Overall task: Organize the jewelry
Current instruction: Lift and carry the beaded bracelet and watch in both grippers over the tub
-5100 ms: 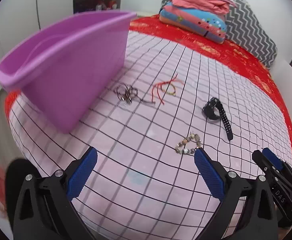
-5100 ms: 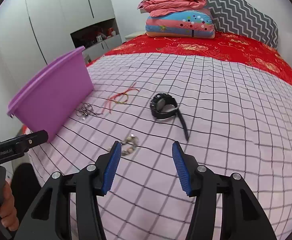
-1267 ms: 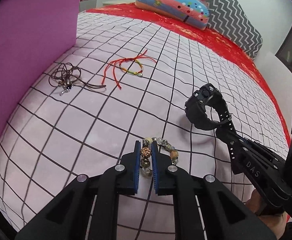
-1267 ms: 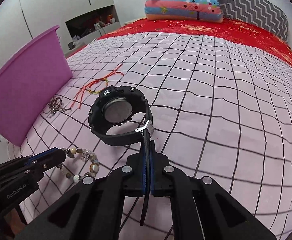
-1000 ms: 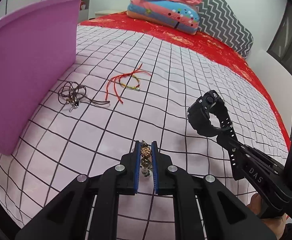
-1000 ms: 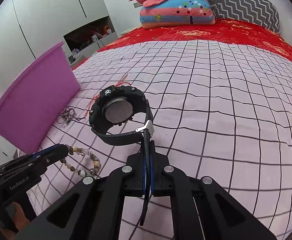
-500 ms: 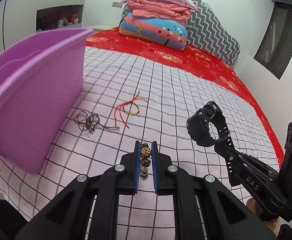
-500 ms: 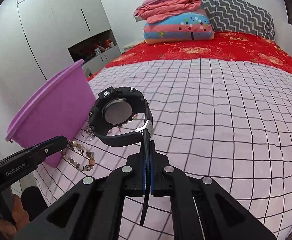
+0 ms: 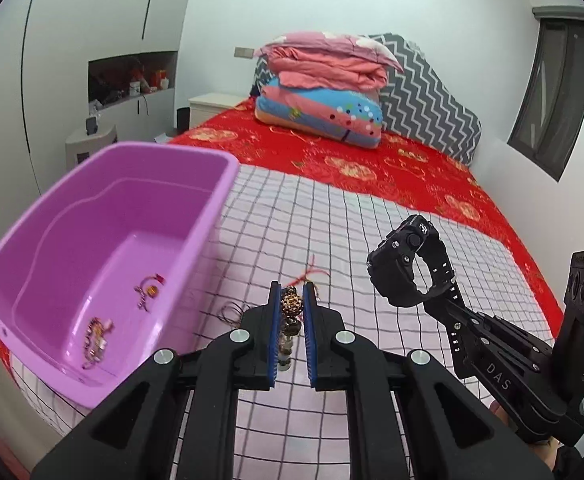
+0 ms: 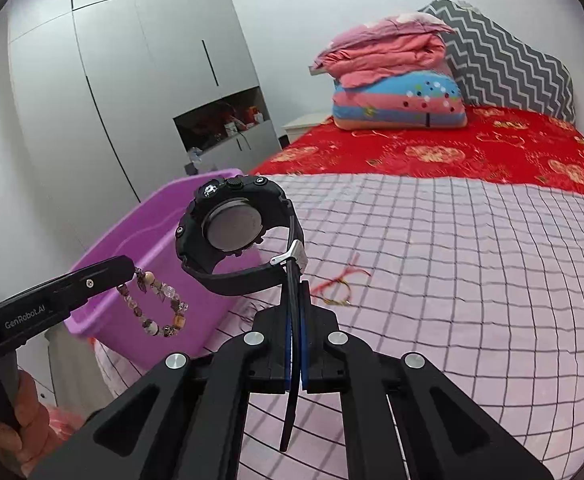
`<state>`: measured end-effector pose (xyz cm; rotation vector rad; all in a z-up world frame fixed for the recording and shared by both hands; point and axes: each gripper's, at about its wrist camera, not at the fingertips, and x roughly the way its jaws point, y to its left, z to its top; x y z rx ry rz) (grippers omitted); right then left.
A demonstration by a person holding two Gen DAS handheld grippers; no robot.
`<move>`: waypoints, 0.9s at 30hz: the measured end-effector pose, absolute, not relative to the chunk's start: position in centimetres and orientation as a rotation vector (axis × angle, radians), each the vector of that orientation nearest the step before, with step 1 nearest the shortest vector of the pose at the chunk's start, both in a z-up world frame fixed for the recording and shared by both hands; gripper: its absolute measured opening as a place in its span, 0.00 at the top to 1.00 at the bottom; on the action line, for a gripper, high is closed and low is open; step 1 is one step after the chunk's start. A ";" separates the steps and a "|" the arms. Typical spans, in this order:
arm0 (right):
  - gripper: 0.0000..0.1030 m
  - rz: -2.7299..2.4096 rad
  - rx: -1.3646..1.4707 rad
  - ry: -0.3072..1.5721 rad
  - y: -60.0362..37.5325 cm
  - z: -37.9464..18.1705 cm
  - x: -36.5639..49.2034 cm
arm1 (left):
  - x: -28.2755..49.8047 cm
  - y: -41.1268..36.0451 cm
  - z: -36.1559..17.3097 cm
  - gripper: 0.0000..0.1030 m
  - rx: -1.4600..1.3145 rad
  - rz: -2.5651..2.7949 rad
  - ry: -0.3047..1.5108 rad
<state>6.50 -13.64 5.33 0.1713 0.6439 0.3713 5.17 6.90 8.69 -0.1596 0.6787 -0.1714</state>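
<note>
Left gripper clamped on a beaded bracelet; right gripper clamped on a black watch strap, both above the checked bedspread. Purple bin lies left of both; red string bracelet just ahead; wardrobe and folded quilts beyond.

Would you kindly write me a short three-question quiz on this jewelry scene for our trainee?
1. True or false: the left gripper is shut on the beaded bracelet.
2. What does the right gripper hold? A) black watch B) red string bracelet C) brown cord necklace
3. Fill in: small jewelry pieces already lie inside the purple ____.

Key: 1 true; 2 A, by its strap; 3 bin.
</note>
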 end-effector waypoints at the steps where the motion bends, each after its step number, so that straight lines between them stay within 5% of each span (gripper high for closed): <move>1: 0.97 0.377 0.167 0.639 -13.0 5.8 6.6 | 5.2 7.4 9.2 0.90 -0.160 -0.169 0.672; 12: 0.97 0.490 0.145 0.621 -4.8 9.4 9.8 | 6.8 14.9 12.2 0.89 -0.174 -0.110 0.630; 27: 0.97 0.566 0.032 0.742 6.9 7.4 14.6 | 10.4 24.6 8.1 0.89 -0.222 0.037 0.751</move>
